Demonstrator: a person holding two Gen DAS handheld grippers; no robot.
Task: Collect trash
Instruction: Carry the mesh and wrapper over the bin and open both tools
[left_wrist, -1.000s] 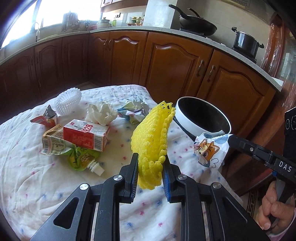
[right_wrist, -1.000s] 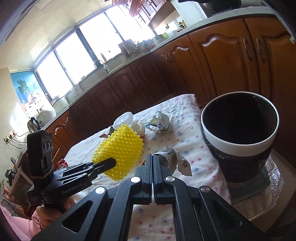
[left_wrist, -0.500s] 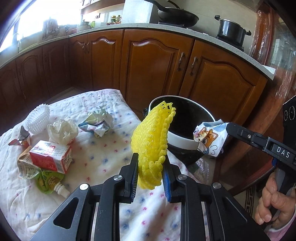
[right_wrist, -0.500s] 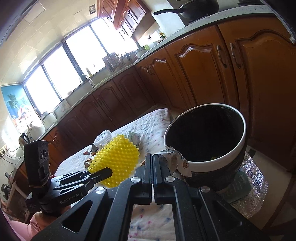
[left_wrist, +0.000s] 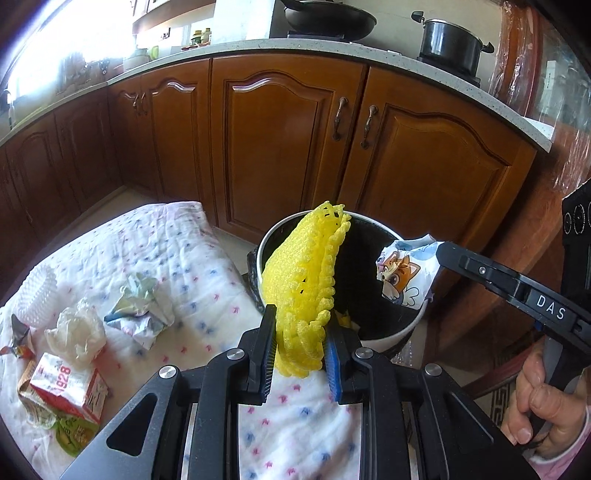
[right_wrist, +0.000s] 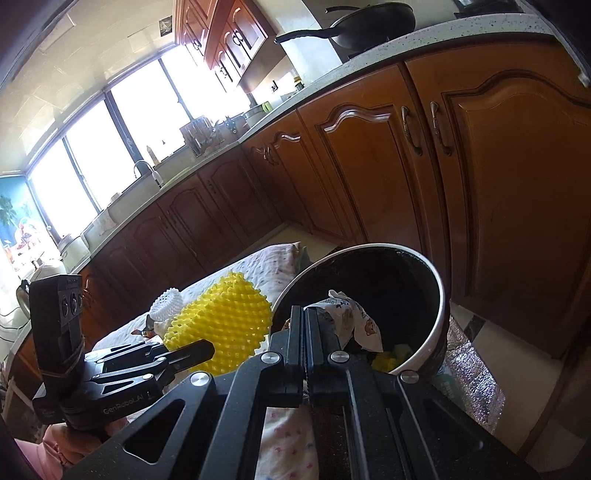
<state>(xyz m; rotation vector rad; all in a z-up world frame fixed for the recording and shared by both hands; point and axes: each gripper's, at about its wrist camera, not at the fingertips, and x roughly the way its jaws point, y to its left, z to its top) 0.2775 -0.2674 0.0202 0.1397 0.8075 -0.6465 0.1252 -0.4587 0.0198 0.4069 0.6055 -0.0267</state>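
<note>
My left gripper (left_wrist: 300, 332) is shut on a yellow foam fruit net (left_wrist: 303, 280) and holds it upright at the near rim of the black bin with a white rim (left_wrist: 406, 328). The net also shows in the right wrist view (right_wrist: 221, 325). My right gripper (right_wrist: 306, 321) is shut on a crumpled cartoon-print wrapper (right_wrist: 360, 325) and holds it over the bin's mouth (right_wrist: 436, 280). In the left wrist view the wrapper (left_wrist: 404, 277) hangs from the right gripper's fingertips (left_wrist: 448, 254) above the bin's right side. Some yellow trash lies inside the bin.
On the flowered cloth table (left_wrist: 192, 258) lie a white foam net (left_wrist: 35, 291), a crumpled plastic film (left_wrist: 75, 332), a crumpled wrapper (left_wrist: 140, 310), a red-and-white carton (left_wrist: 64, 387) and a green pouch (left_wrist: 72, 439). Wooden cabinets (left_wrist: 280, 140) stand behind the bin.
Both grippers have moved right, away from the table's trash, toward the bin. The wrapper now hangs over the bin's mouth and the yellow net is at its rim.
</note>
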